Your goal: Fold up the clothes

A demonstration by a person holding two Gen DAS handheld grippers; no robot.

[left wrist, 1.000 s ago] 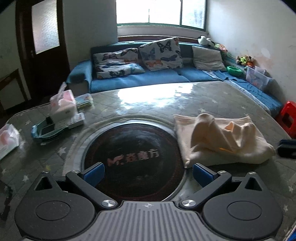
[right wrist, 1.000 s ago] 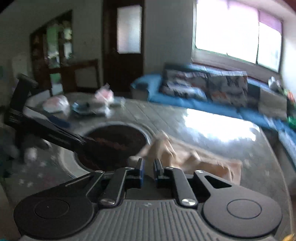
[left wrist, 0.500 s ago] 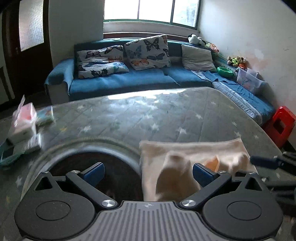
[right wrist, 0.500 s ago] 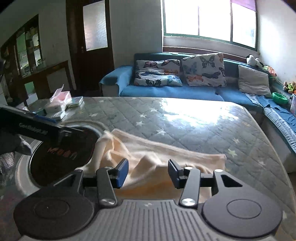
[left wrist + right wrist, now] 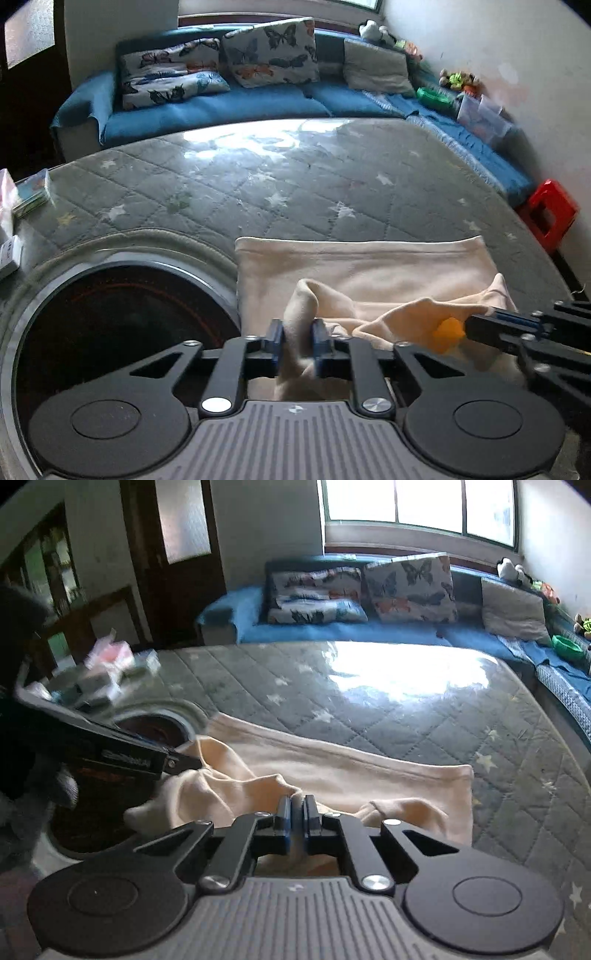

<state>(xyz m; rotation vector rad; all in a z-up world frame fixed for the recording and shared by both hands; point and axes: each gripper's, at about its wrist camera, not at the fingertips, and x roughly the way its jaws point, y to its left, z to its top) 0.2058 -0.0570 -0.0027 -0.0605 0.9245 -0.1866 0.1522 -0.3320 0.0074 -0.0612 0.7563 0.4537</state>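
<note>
A cream garment (image 5: 369,266) lies crumpled on the grey quilted table cover (image 5: 295,177), its far edge flat and its near part bunched. My left gripper (image 5: 298,328) is closing, and its blue pads pinch a raised fold at the garment's near left. In the right wrist view the left gripper (image 5: 195,762) reaches in from the left onto that fold. My right gripper (image 5: 297,805) is shut on a thin ridge of the garment (image 5: 351,771) at its near right. In the left wrist view the right gripper (image 5: 469,326) comes in from the right beside an orange patch (image 5: 447,330).
A dark round glass plate (image 5: 110,325) is set into the table just left of the garment. Tissue packs and small boxes (image 5: 110,657) sit at the table's far left. A blue sofa (image 5: 258,103) with cushions runs behind, and a red stool (image 5: 546,214) stands at the right.
Both grippers have come down onto the garment's near edge and gone from open to closed on folds of it. The left gripper has moved right, off the dark plate.
</note>
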